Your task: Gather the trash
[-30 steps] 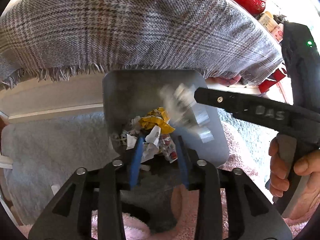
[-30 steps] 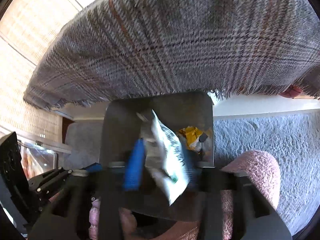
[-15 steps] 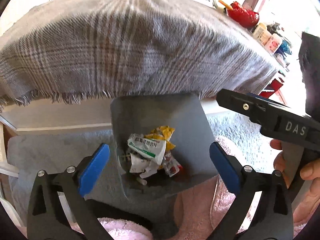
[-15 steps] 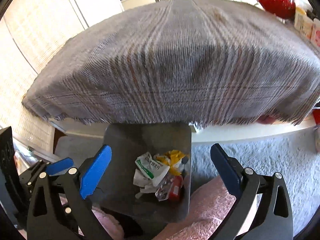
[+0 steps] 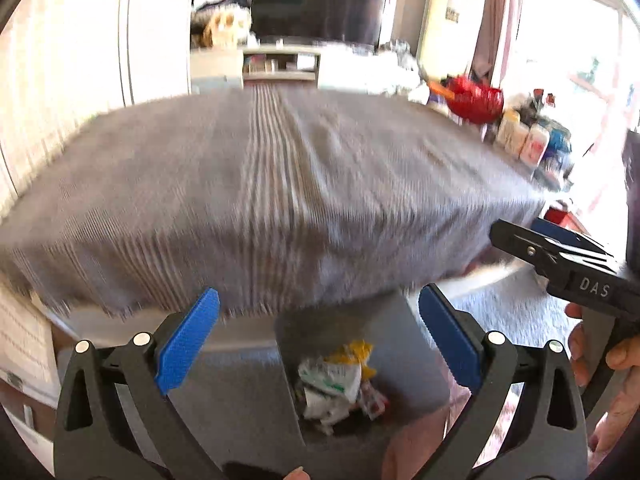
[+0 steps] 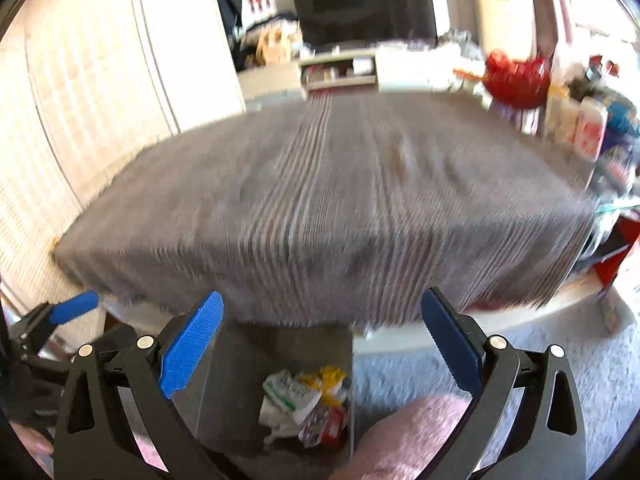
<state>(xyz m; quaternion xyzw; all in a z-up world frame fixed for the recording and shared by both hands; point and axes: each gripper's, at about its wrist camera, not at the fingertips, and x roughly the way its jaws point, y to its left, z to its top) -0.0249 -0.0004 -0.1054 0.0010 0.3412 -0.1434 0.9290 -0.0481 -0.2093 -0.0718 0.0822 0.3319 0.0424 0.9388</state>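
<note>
A grey trash bin (image 5: 400, 320) stands on the floor below both grippers, by the table's edge. In it lies crumpled trash (image 5: 336, 384): white, yellow and red wrappers. The same bin (image 6: 240, 360) and trash (image 6: 304, 404) show low in the right wrist view. My left gripper (image 5: 318, 312) hangs open above the bin with nothing between its blue pads. My right gripper (image 6: 322, 316) is open and empty too, well above the bin. The right gripper's finger (image 5: 560, 260) also shows at the right of the left wrist view, held by a hand (image 5: 616, 364).
A table under a grey plaid cloth (image 5: 280, 184) fills the middle, blurred. A red bowl (image 5: 476, 100) and several bottles (image 5: 528, 140) stand at its far right. A TV (image 6: 364, 8) is behind. Grey carpet (image 6: 560, 368) and a pink fuzzy leg (image 6: 412, 436) lie below.
Both grippers dropped their pieces of trash into the bin, opened wide and rose, tilting up so the tabletop and room now show.
</note>
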